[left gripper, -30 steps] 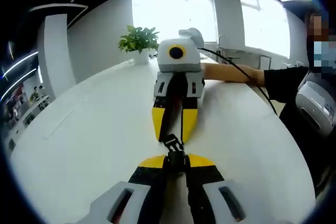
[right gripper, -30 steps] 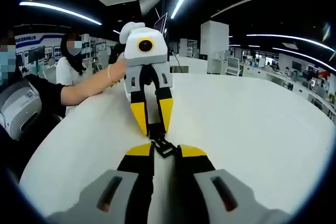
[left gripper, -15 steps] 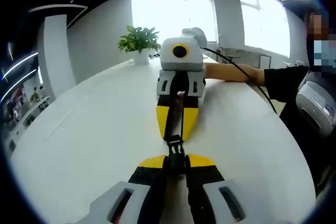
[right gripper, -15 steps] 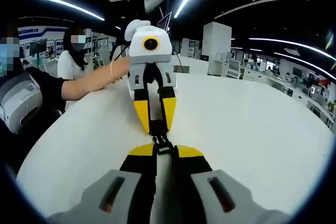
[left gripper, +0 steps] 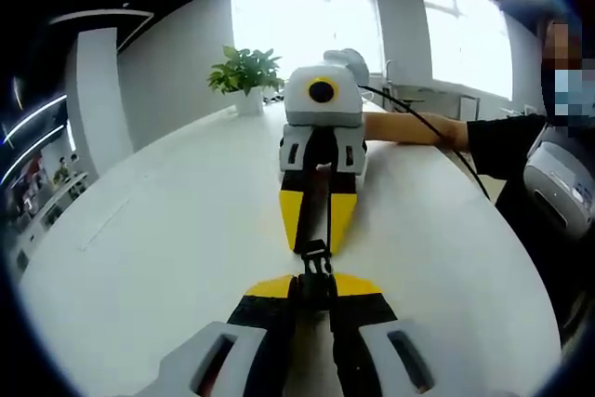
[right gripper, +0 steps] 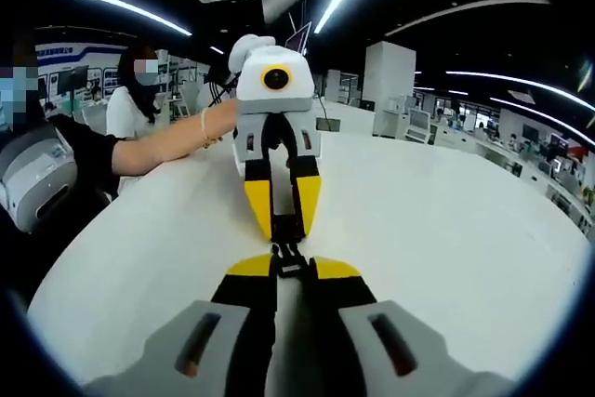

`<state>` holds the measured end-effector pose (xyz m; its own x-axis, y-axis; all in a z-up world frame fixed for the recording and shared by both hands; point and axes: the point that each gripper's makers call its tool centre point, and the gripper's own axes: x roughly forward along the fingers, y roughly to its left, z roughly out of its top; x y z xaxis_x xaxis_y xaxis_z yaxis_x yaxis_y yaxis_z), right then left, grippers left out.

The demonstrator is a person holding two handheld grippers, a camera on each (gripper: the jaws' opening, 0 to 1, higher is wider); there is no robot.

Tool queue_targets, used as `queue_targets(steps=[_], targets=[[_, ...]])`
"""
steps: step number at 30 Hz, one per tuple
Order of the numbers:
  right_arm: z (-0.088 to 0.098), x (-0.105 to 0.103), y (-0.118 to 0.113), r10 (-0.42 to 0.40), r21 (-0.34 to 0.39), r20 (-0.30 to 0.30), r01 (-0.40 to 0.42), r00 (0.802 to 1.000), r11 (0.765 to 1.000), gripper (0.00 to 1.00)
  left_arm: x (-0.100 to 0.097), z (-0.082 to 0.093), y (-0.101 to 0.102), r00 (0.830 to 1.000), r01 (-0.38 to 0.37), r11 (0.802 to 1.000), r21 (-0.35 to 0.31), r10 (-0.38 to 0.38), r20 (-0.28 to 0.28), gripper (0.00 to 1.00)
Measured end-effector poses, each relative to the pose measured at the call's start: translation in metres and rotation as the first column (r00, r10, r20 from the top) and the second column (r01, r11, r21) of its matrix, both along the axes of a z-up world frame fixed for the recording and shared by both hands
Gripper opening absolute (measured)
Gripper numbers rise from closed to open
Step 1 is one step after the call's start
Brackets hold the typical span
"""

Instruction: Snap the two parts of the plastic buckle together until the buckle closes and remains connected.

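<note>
Round white matte table (left gripper: 158,230) in an open-plan office, bright windows on one side and ceiling strip lights on the other. Nearest in the left gripper view: left gripper (left gripper: 314,287), grey body, black jaws capped with yellow pads, jaws drawn narrow and pinched on one end of the black plastic buckle (left gripper: 314,262). The buckle sits just above the tabletop, midway between both grippers, tip to tip. The facing right gripper (left gripper: 316,234) comes in from beyond, yellow tips close together, clamped on the buckle's other end with a dark strap running up between its jaws.

In the right gripper view the right gripper (right gripper: 292,271) likewise grips the buckle (right gripper: 290,256) tightly; the left gripper (right gripper: 282,220) points back at it. The buckle is small and glossy with an open-frame shape; the seam between the halves is too small and shadowed to tell whether it is latched.

Further off: a forearm (left gripper: 409,127) resting on the table, a cable, and a leafy potted plant (left gripper: 246,72) at the far edge. A seated person (right gripper: 130,99) is partly cut off.
</note>
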<state>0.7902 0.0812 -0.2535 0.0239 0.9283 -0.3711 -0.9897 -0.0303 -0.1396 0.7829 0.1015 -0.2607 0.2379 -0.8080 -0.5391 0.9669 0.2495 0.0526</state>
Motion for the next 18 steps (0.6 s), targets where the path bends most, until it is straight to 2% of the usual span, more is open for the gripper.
queue_targets(steps=[18], targets=[[0.0059, -0.0016, 0.0002, 0.011, 0.023, 0.023, -0.011, 1.0, 1.0, 0.13, 0.0014, 0.0, 0.0005, 1.0, 0.0, 1.0, 0.001, 0.0, 0.002, 0.12]])
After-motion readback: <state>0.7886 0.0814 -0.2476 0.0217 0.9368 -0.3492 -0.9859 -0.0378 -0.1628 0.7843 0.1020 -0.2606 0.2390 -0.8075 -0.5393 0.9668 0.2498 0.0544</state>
